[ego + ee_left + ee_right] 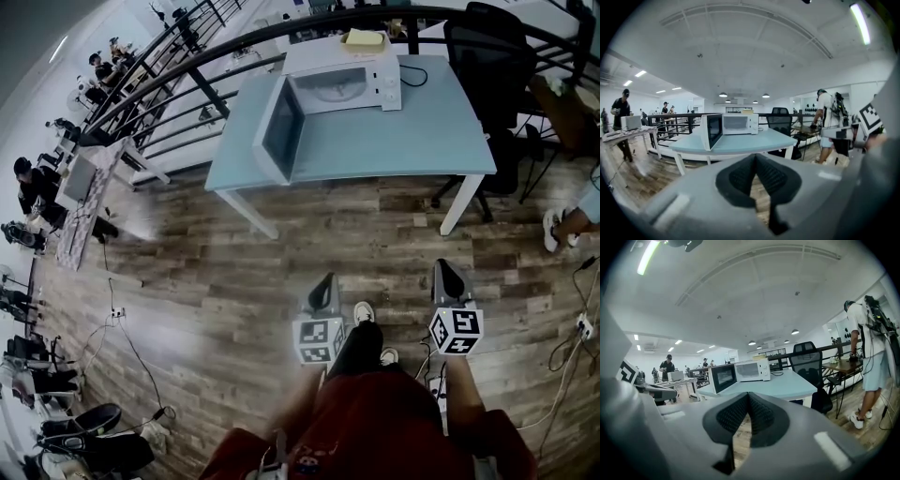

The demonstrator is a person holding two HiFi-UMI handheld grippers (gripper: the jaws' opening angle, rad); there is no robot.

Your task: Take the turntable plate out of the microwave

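Turntable plate point(330, 89): probably slick, breakable glass; I'd pinch its rim. Left gripper point(326, 284) and right gripper point(448, 273) closed, empty.

There is one microwave point(337, 86), with one door point(279, 127) and one yellow thing point(364, 38) on top. There are two benches: one blue bench point(403, 141) and one side bench point(89, 211), which bears one box point(79, 178). There is one black chair point(487, 47). There are two tools, the left tool point(327, 279) and the right tool point(446, 266), with two marker cubes, a left cube point(320, 339) and a right cube point(456, 331). The left gripper view shows four people: a capped person point(621, 110), a second person point(665, 108) and a third person point(671, 109) on its left, and one backpack wearer point(827, 117) on its right. Four round lamps point(723, 95) hang overhead.
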